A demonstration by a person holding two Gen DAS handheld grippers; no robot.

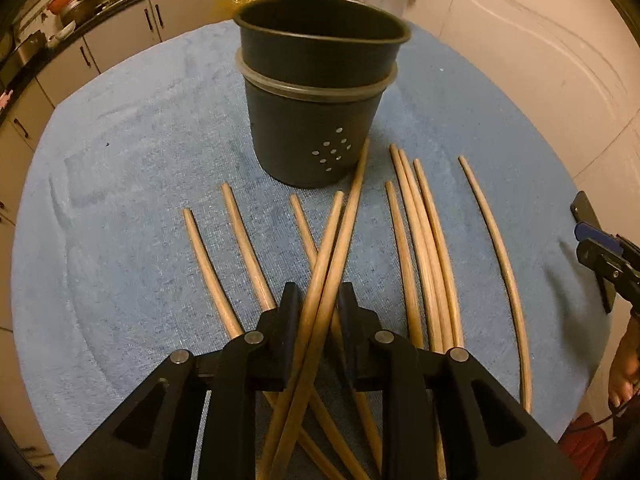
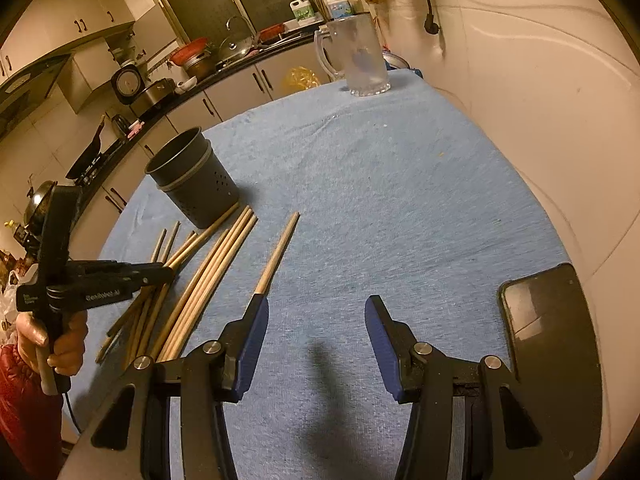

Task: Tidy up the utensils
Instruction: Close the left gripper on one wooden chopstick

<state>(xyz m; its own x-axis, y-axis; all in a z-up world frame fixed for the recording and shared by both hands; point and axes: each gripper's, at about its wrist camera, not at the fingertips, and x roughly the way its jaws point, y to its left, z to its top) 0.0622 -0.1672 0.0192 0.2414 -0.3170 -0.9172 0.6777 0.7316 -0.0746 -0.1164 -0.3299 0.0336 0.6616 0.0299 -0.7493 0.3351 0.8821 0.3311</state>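
My left gripper is shut on two crossed wooden chopsticks, held a little above the blue cloth, tips toward the dark perforated utensil holder. Several more chopsticks lie in a row on the cloth in front of the holder. My right gripper is open and empty over bare cloth. In the right wrist view the holder stands at the left, loose chopsticks lie beside it, and the left gripper shows at the far left.
A glass mug stands at the far edge of the blue cloth. A black phone lies on the right. A wall runs along the right; kitchen counters lie beyond on the left.
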